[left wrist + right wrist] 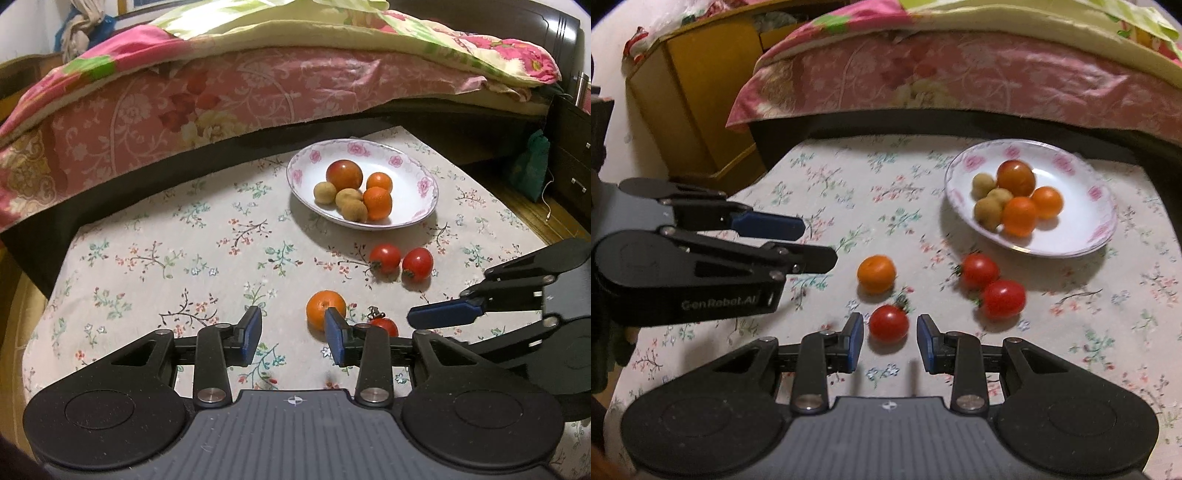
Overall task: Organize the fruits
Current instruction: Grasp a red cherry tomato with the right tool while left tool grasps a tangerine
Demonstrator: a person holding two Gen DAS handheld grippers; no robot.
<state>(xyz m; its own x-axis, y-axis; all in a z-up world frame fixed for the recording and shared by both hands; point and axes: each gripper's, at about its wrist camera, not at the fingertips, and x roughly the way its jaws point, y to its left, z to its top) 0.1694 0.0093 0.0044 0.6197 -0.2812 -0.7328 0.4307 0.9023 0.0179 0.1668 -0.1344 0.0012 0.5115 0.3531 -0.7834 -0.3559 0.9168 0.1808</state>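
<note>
Left wrist view: the plate (pixel 424 206) already holds six fruits. The left gripper (pixel 293 334) stands part open and empty beside the orange (pixel 322 306).

Right wrist view: the right gripper (pixel 890 341), narrowly parted, frames a tomato (pixel 888 324) without touching. Four fruits remain on the tablecloth (pixel 1071 325).

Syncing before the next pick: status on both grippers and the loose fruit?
Left gripper open, empty, near the loose orange. Right gripper open, lined up on the nearest tomato, not touching. Plate holds six fruits. Nothing in the way.
</note>
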